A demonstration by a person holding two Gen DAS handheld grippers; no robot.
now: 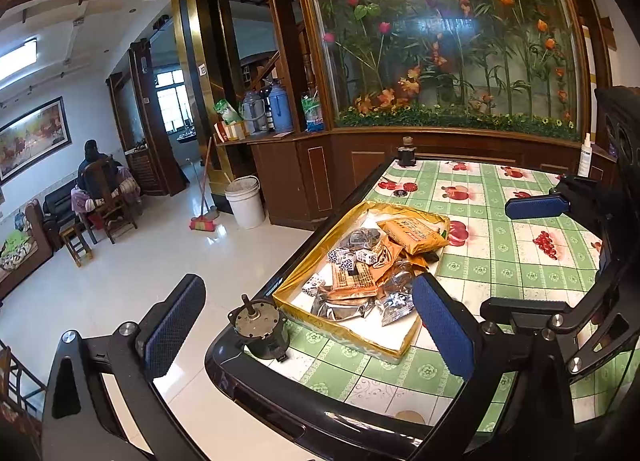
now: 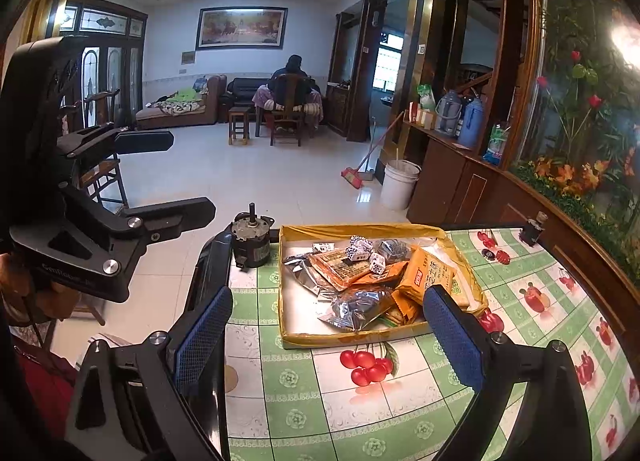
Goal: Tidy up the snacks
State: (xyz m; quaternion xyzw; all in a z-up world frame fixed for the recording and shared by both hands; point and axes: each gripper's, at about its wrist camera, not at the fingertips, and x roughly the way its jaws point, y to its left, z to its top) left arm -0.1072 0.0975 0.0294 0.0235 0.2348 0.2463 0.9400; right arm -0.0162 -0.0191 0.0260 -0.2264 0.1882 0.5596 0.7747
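Observation:
A shallow golden tray [image 1: 340, 330] [image 2: 352, 339] lies near the table's corner. It holds orange snack packets [image 1: 416, 235] [image 2: 434, 275], silver foil packets [image 1: 344, 307] [image 2: 356, 307] and small black-and-white cubes [image 1: 352, 257] [image 2: 362, 247]. My left gripper [image 1: 308, 325] hovers short of the tray's near corner, jaws wide open, nothing between its blue pads. My right gripper [image 2: 328, 341] is open and empty too, just in front of the tray's long side over the cloth. Each gripper shows in the other's view: the right gripper [image 1: 520, 257] past the tray, the left gripper [image 2: 168, 177] off the table's left edge.
A small grey motor [image 1: 260, 325] [image 2: 250, 241] stands at the table corner beside the tray. A dark little bottle [image 1: 407, 151] [image 2: 534, 229] sits at the far edge. The glossy black table rim [image 1: 280, 401] drops to tiled floor. A white bucket [image 1: 245, 201] and a broom stand by the cabinet; a person sits far off.

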